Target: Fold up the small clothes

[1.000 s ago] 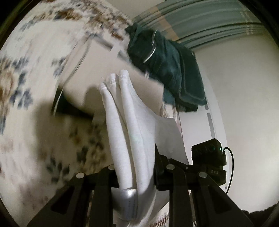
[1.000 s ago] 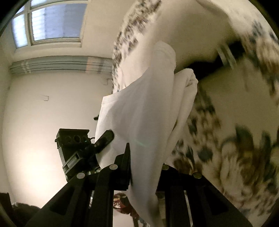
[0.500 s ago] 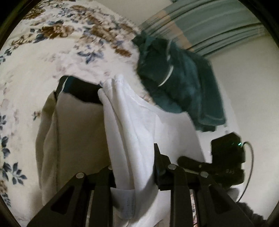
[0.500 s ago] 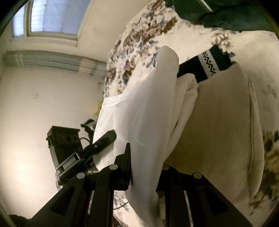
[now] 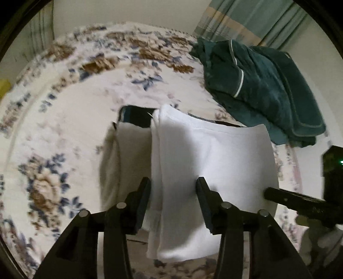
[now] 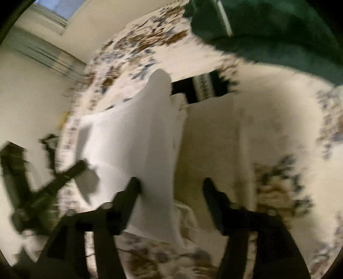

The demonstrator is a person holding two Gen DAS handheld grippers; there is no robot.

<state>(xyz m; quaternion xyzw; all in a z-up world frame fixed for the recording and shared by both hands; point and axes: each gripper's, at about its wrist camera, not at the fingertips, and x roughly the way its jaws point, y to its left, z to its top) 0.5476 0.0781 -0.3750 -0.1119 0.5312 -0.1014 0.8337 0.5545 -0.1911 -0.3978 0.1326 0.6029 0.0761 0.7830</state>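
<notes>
Left gripper (image 5: 173,186) jaws opening, white garment (image 5: 210,171) lying between them | right gripper (image 6: 171,188) jaws opening wide, seemingly releasing it | beige garment (image 6: 225,150) lying beneath, on floral bedspread (image 5: 64,120)

Floral bedspread (image 5: 70,120) covers the surface. Striped curtain (image 5: 253,19) at one o'clock. Pale wall (image 6: 27,96) at nine o'clock.

The folded garment (image 5: 212,171) lies on the bedspread (image 5: 64,120), partly over the folded cloth (image 5: 128,150) at its left. A dark item (image 5: 135,115) lies behind that cloth. A heap of clothes (image 5: 261,85) sits behind and right of the garment.
</notes>
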